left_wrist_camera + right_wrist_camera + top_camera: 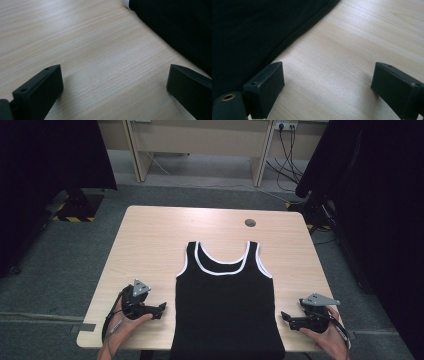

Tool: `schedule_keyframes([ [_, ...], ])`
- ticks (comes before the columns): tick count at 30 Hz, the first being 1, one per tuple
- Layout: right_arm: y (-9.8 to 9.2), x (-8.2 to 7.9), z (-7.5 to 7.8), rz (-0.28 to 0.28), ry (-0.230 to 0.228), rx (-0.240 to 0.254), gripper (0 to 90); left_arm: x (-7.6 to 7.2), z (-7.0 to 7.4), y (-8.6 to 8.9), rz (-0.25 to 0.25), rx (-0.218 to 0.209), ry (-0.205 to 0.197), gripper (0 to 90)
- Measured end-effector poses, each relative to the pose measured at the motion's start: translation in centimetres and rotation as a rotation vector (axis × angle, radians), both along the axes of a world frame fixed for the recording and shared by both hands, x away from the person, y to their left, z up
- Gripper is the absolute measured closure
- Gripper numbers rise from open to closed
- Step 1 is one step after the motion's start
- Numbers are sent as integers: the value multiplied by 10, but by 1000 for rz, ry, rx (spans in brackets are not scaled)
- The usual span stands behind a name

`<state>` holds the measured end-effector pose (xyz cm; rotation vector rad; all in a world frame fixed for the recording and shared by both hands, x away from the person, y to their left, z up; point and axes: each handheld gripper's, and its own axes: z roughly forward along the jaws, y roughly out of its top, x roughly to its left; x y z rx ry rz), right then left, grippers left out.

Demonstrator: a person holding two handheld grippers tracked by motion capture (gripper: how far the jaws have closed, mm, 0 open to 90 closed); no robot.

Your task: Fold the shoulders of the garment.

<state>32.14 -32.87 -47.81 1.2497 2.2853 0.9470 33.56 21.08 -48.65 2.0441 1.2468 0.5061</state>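
Observation:
A black tank top [225, 300] with white trim at the neck and armholes lies flat on the light wooden table [155, 240], its hem hanging over the near edge. My left gripper [161, 309] rests on the table just left of the garment, open, with bare wood between its jaws [112, 82]; the top's side edge [180, 27] lies to the upper right of them. My right gripper [285, 317] sits just right of the garment, open, over bare wood [327, 80]. The shirt's hemmed side [257, 32] lies close by its left jaw.
A small round grommet [250, 223] is set in the table near the far edge. Beyond the table stand wooden desk legs [140, 155] and cables [287, 150] on a grey floor. Black curtains [50, 155] hang at both sides.

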Motion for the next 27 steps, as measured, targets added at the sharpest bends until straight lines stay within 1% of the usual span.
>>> schedule_keyframes([
  [2, 0, 0, 0, 0, 0, 0, 115, 0, 0, 0, -2, 0, 0, 0],
  [4, 0, 0, 0, 0, 0, 0, 115, 0, 0, 1, -15, -11, 1, 0],
  [5, 0, 0, 0, 0, 0, 1, 115, 0, 1, 1, -20, -19, 1, 1],
  [6, 0, 0, 0, 0, 0, 1, 115, 1, 1, 2, -26, -42, -3, 15],
  [10, 0, 0, 0, -1, 0, 1, 115, 3, 2, 2, -30, -66, -12, 18],
  [11, 0, 0, 0, 0, 0, 1, 114, 4, 2, 2, -30, -79, -15, 18],
  [14, 0, 0, 0, 0, 0, 0, 114, 8, 3, -1, -32, -91, -21, 18],
  [17, 0, 0, 0, 2, 0, -1, 113, 14, 5, -4, -38, -102, -27, 18],
  [20, 0, 0, 0, 2, 0, -2, 113, 22, 7, -8, -42, -96, -36, 19],
  [22, 0, 0, 0, 2, 0, -2, 113, 28, 9, -11, -46, -103, -38, 20],
  [25, 0, 0, 0, 2, 1, -2, 112, 39, 12, -17, -53, -99, -42, 22],
  [27, 0, 0, 0, 2, 1, -2, 112, 47, 15, -21, -48, -100, -44, 24],
])
